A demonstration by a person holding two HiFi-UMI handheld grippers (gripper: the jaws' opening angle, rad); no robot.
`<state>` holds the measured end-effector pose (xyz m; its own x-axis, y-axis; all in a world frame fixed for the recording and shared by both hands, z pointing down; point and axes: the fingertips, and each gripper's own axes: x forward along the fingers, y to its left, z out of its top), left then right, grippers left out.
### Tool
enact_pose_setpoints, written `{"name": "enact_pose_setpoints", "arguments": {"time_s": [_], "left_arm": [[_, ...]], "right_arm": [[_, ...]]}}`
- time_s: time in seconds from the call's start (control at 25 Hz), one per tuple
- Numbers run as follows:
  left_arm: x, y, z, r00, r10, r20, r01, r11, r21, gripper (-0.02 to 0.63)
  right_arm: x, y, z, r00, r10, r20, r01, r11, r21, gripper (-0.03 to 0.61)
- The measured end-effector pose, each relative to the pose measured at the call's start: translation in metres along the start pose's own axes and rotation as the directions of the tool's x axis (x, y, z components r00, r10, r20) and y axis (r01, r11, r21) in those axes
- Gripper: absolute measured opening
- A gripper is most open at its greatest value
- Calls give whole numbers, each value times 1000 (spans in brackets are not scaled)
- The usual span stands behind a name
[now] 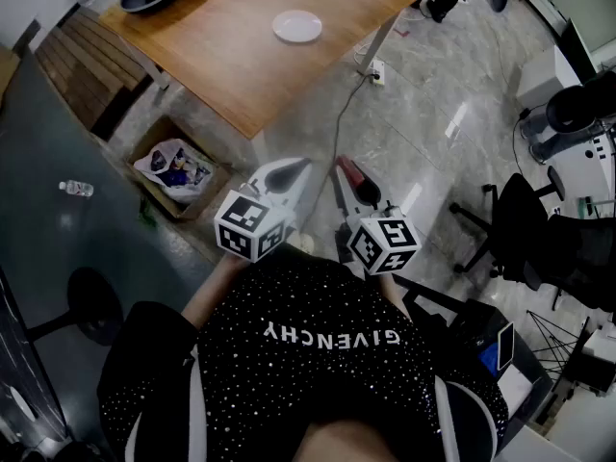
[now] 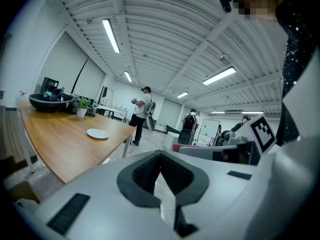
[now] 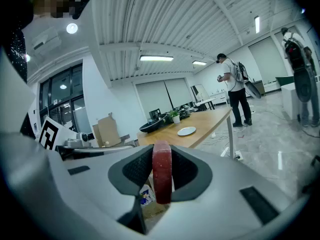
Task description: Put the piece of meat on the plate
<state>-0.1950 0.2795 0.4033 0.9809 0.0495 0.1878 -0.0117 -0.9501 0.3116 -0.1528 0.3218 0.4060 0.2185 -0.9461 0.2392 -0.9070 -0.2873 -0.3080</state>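
Right tongs [image 3: 161,154] squeeze thin red meat slab [image 3: 162,184]; left tongs [image 2: 161,156] closed, empty. The round white plate [image 1: 297,26] on brown wood surface [image 1: 221,56], top middle, is far: meat could slip & fall.

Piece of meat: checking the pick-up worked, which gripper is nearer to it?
Right. The right gripper is shut on the piece of meat, upright between its jaws. The left gripper, shut and empty, hangs alongside, apart from it.
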Motion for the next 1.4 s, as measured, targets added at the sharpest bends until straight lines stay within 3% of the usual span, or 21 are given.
{"name": "enact_pose_setpoints", "arguments": {"time_s": [0.36, 0.72, 1.4], "left_arm": [[4, -10, 4, 1000, 13, -1, -13, 1000, 10, 8], [30, 6, 20, 1000, 13, -10, -12, 999, 51, 8], [105, 94, 40, 996, 58, -66, -58, 998, -9, 8]], "right_arm": [[-5, -2, 4, 1000, 26, 2, -26, 1000, -4, 97], [21, -21, 21, 999, 31, 22, -31, 999, 13, 97], [118, -78, 44, 997, 19, -71, -15, 998, 55, 97]]}}
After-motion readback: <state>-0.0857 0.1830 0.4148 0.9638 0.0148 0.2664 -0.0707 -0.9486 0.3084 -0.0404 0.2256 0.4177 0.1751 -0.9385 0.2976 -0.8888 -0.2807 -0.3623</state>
